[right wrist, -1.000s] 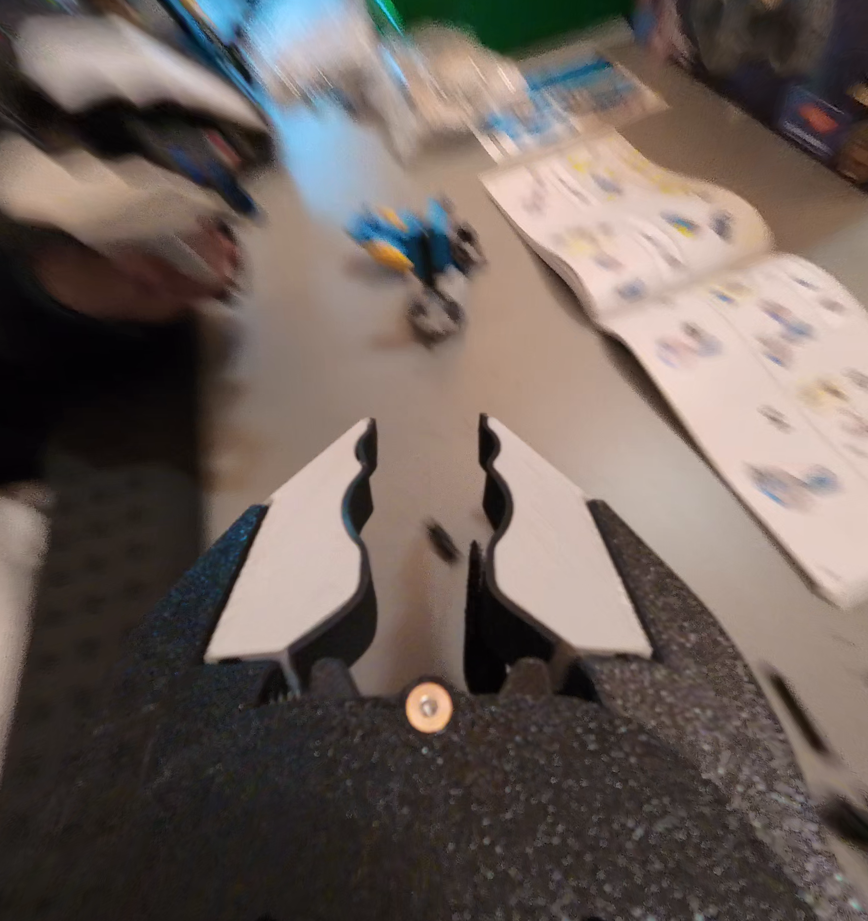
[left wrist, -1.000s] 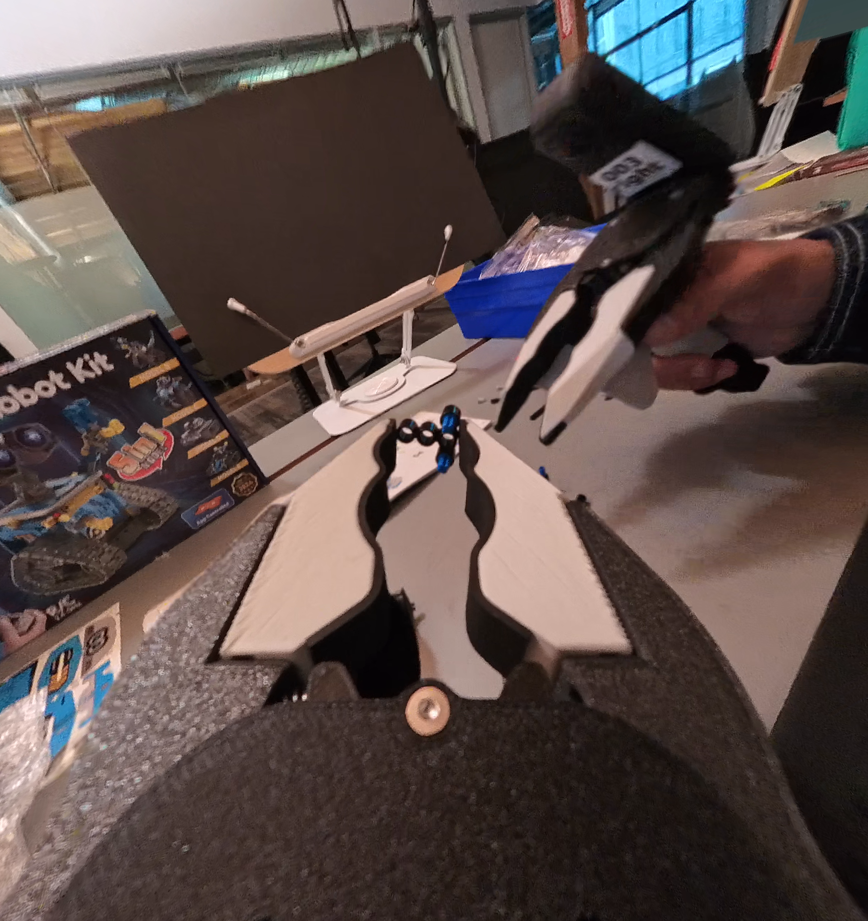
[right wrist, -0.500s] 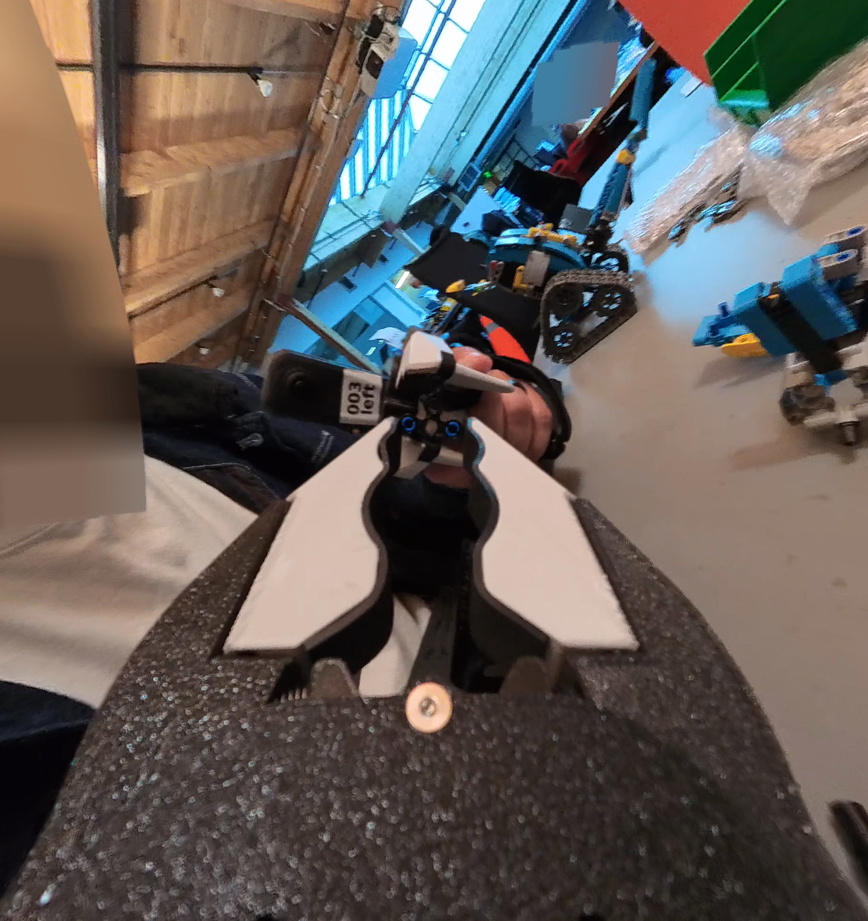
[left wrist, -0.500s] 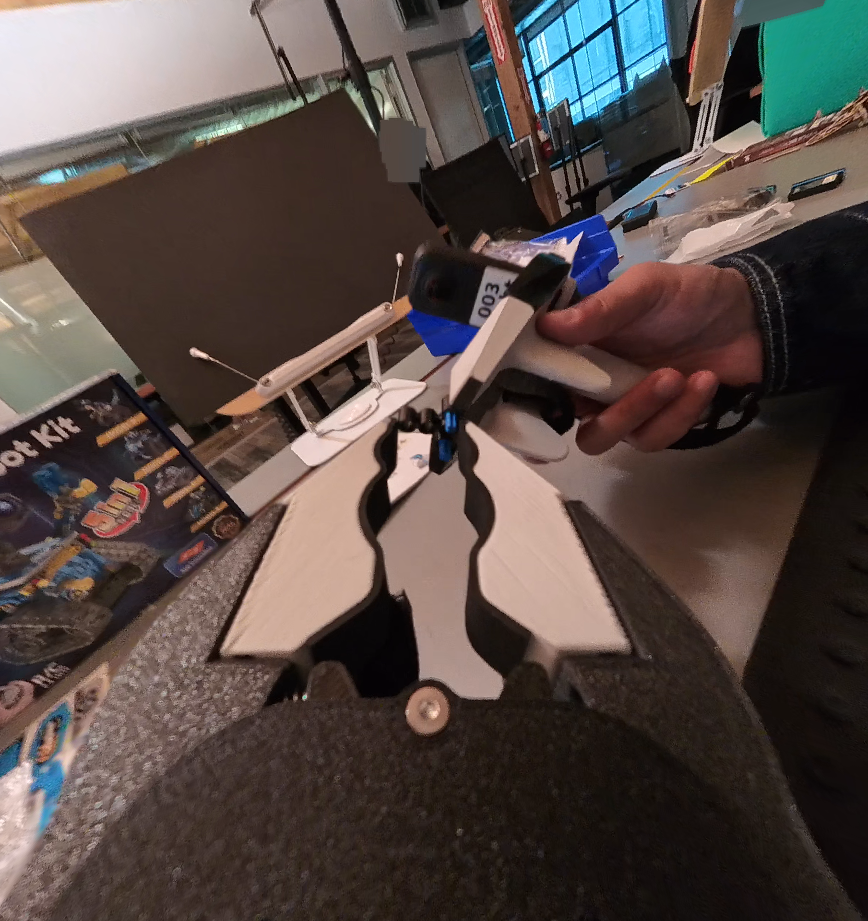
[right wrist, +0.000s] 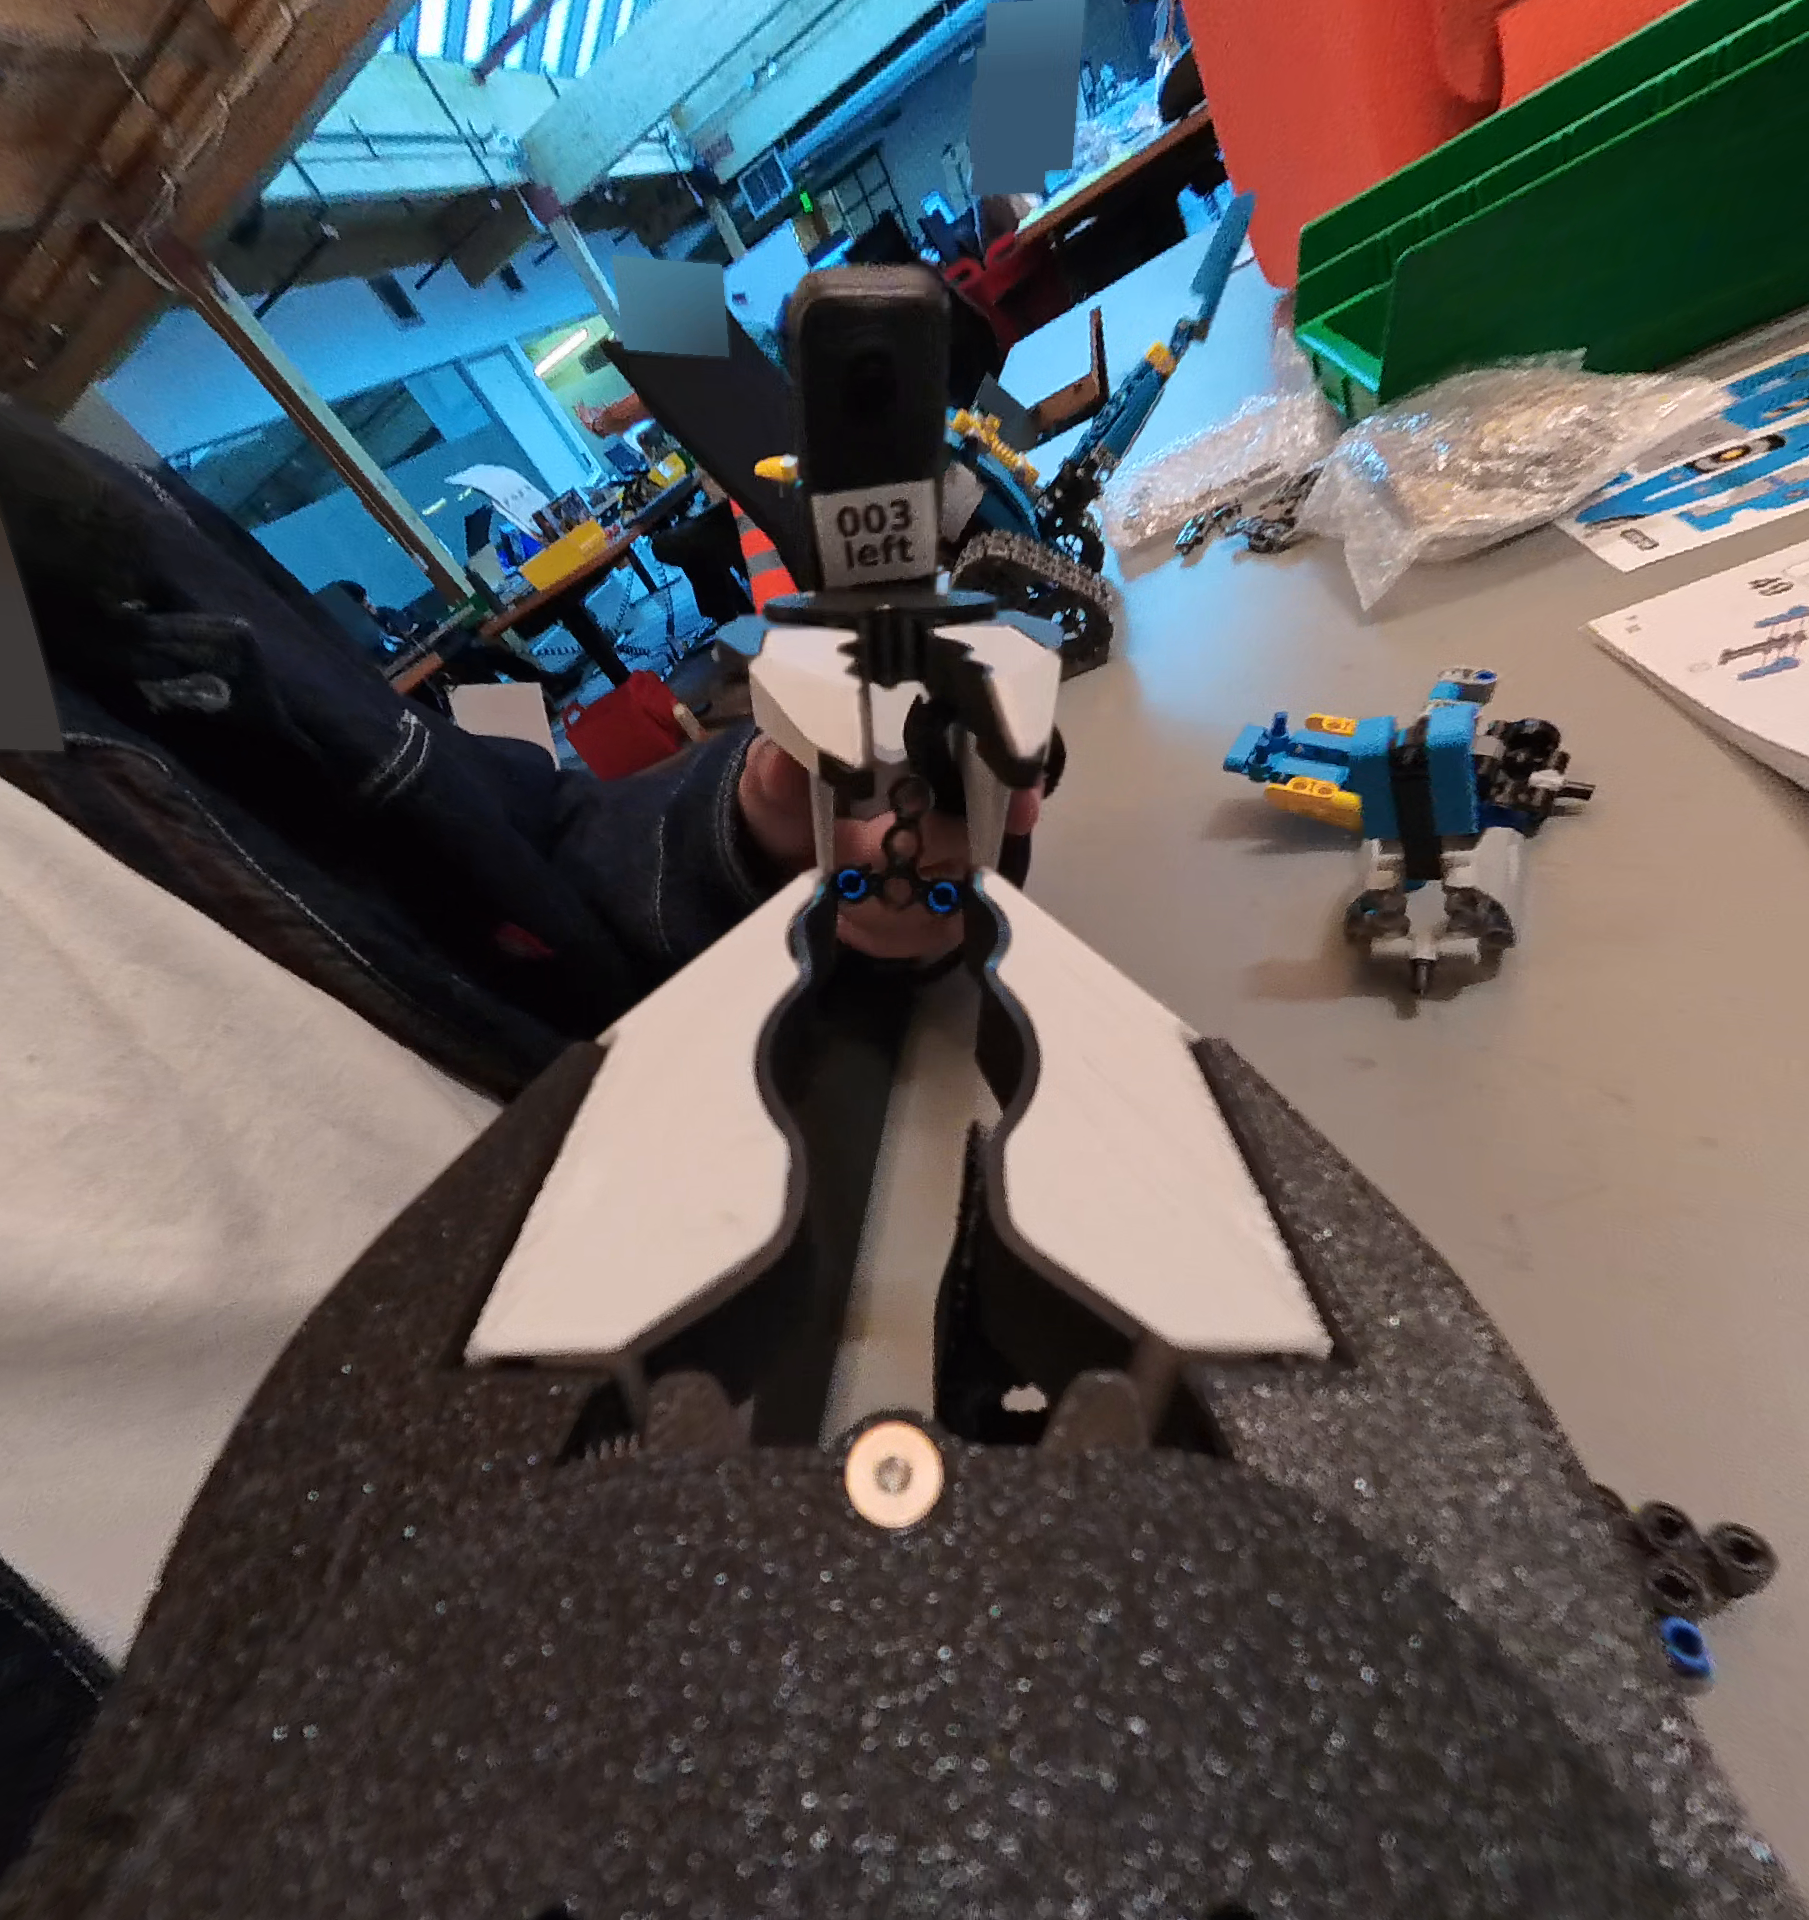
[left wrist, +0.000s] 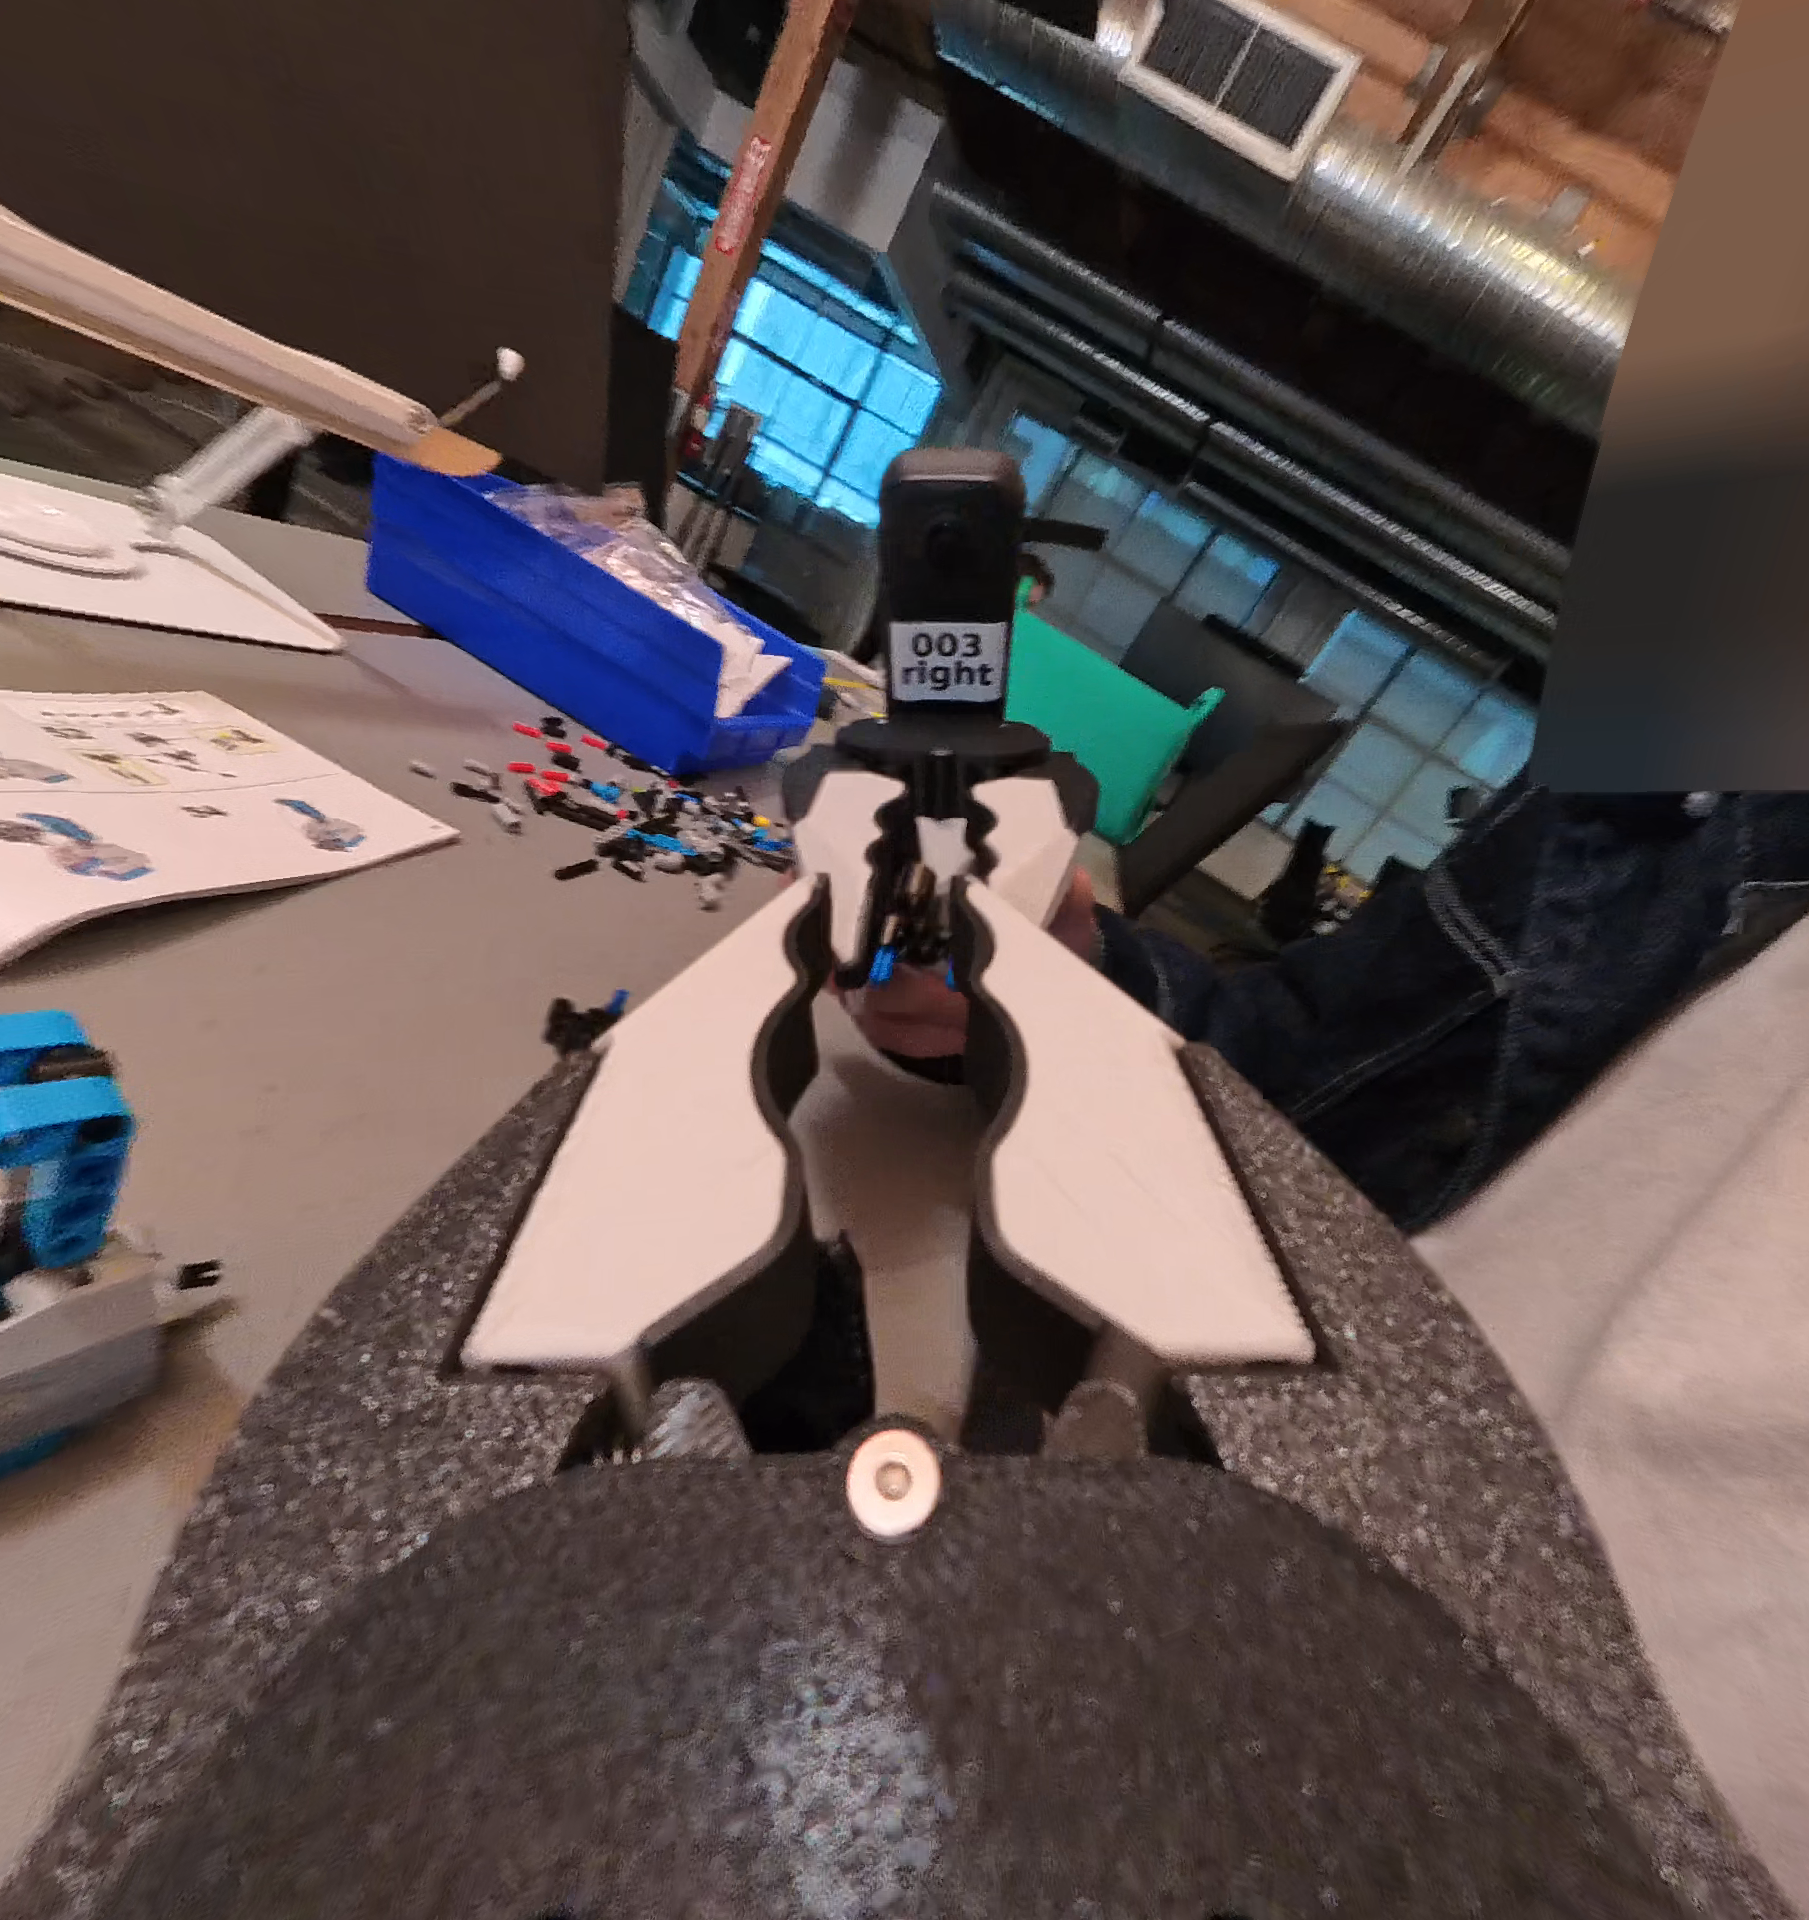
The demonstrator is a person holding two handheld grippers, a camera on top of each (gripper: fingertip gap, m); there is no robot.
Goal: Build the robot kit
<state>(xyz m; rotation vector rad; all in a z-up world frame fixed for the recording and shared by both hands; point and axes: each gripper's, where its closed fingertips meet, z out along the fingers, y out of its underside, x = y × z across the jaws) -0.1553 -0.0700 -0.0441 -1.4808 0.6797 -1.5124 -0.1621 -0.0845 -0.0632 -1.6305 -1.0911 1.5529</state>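
A small black three-armed connector with blue pins [left wrist: 910,925] is held up in the air between both grippers, which face each other tip to tip. My left gripper [left wrist: 898,909] is shut on it. In the right wrist view my right gripper [right wrist: 895,899] closes around the two blue-pinned arms of the connector [right wrist: 895,883], while the left gripper [right wrist: 905,800] grips its upper arm. The right gripper also shows head-on in the left wrist view [left wrist: 926,862]. A hand is behind each gripper.
On the grey table lie a partly built blue and grey model [right wrist: 1399,790], an open instruction booklet [left wrist: 152,790], a pile of small loose parts [left wrist: 651,810], a blue bin [left wrist: 567,623], a green bin [right wrist: 1606,208] and plastic bags [right wrist: 1451,457]. A tracked robot model [right wrist: 1035,561] stands farther back. My left and right fingertips are right by each other.
Both grippers rose from the table and turned to face each other. The right gripper, open and empty over the table a second ago, has closed around the connector that the left holds.
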